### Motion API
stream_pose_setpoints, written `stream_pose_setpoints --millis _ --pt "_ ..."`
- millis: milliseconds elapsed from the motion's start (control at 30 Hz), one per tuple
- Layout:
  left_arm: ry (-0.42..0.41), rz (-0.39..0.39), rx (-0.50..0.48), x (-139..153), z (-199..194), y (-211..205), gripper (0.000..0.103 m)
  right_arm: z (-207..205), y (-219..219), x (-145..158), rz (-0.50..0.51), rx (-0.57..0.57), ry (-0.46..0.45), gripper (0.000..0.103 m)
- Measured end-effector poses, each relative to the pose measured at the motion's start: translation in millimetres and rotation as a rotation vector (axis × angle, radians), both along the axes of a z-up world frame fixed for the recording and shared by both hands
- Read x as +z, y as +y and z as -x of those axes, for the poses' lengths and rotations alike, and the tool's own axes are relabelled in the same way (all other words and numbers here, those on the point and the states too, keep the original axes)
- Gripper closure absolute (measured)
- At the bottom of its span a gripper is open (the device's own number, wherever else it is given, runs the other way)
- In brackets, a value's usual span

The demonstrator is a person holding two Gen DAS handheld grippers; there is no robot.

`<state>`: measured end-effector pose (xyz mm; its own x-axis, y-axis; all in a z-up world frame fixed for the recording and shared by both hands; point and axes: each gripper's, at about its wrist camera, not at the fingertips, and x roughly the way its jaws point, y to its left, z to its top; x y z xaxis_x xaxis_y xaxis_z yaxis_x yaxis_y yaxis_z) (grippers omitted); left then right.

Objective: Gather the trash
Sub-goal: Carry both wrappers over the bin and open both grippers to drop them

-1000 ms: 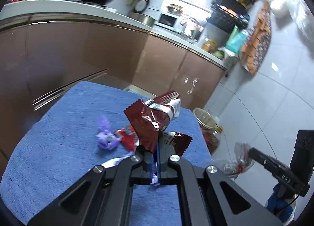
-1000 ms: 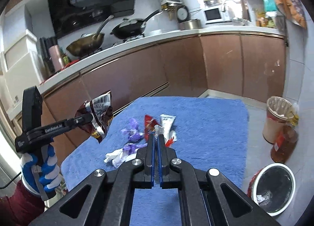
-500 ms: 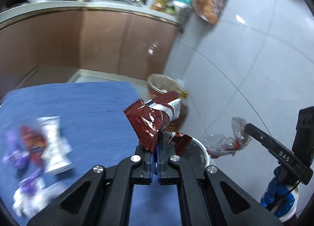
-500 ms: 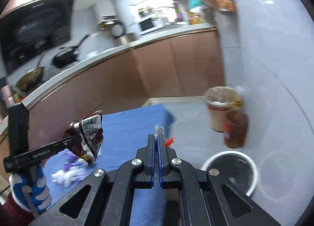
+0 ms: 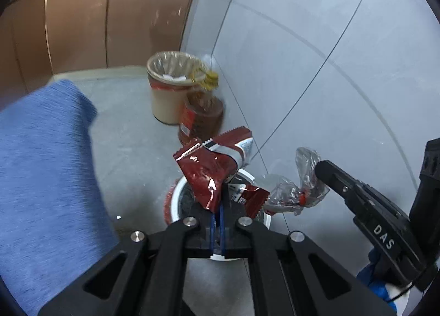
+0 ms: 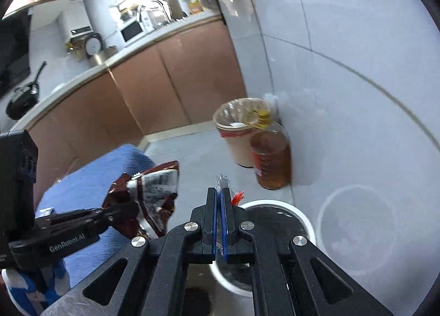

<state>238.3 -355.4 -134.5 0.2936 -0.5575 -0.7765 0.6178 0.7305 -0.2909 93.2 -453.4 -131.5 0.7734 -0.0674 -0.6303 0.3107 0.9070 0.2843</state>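
My left gripper point(image 5: 217, 206) is shut on a crumpled dark red snack wrapper point(image 5: 209, 173) and holds it over a white-rimmed bin point(image 5: 176, 195) on the floor. My right gripper point(image 6: 219, 195) is shut on a clear plastic wrapper point(image 6: 221, 180) with a red bit, held above the same bin point(image 6: 302, 219). In the left wrist view the right gripper point(image 5: 319, 169) comes in from the right with that clear wrapper point(image 5: 291, 192). In the right wrist view the left gripper point(image 6: 129, 207) holds the red wrapper point(image 6: 148, 195) at the left.
A beige lined waste bin point(image 5: 170, 88) and an amber oil bottle point(image 5: 203, 118) stand by the tiled wall. The blue-clothed table point(image 5: 41, 167) is at the left. Brown kitchen cabinets point(image 6: 165, 85) run behind.
Both grippers have swung right, away from the blue table and its remaining wrappers, to above the white-rimmed bin. Each still holds its wrapper.
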Motion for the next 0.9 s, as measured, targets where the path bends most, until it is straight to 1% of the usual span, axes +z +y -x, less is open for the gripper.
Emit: stream_pose_setpoints --millis 67,100,200,267,300,333,433,567,600,633,667,700,733,800,900 --pt "0.024 -0.008 -0.009 -12 -4 -12 0.101 -3 -10 -11 -0.002 -0.013 0.017 0.097" --pt "0.038 -0.011 -0.017 -19 -5 -17 0.099 -5 -13 -16 0.001 -0.021 0.027 0.097" --pt "0.074 -0.019 -0.033 -32 -7 -25 0.099 -10 -17 -26 0.020 -0.040 0.052 0.097" --pt "0.087 -0.019 -0.036 -37 -9 -28 0.098 -11 -22 -31 0.019 -0.046 0.059 0.091" --pt "0.094 -0.017 -0.038 -39 -9 -28 0.098 -10 -21 -33 0.024 -0.054 0.064 0.085" --pt "0.097 -0.018 -0.038 -40 -9 -27 0.098 -9 -21 -34 0.030 -0.059 0.065 0.083" --pt "0.104 -0.012 -0.038 -39 -12 -25 0.098 -6 -21 -33 0.036 -0.069 0.062 0.080" --pt "0.104 0.005 -0.044 -32 -10 -22 0.096 0 -18 -22 0.044 -0.087 0.039 0.074" --pt "0.103 0.009 -0.046 -31 -9 -22 0.092 1 -18 -18 0.049 -0.091 0.033 0.072" --pt "0.102 0.010 -0.046 -33 -14 -26 0.084 3 -16 -14 0.055 -0.095 0.025 0.072" --pt "0.100 0.014 -0.044 -32 -13 -26 0.078 6 -15 -9 0.060 -0.100 0.015 0.071" --pt "0.096 0.019 -0.042 -30 -12 -25 0.069 7 -15 -5 0.064 -0.103 0.006 0.070" --pt "0.093 0.024 -0.042 -29 -11 -25 0.067 10 -13 0 0.069 -0.110 -0.006 0.068" --pt "0.096 0.034 -0.050 -28 -9 -23 0.067 15 -11 10 0.076 -0.116 -0.027 0.066" --pt "0.081 0.043 -0.060 -21 -5 -18 0.066 18 -6 23 0.095 -0.108 -0.047 0.066"
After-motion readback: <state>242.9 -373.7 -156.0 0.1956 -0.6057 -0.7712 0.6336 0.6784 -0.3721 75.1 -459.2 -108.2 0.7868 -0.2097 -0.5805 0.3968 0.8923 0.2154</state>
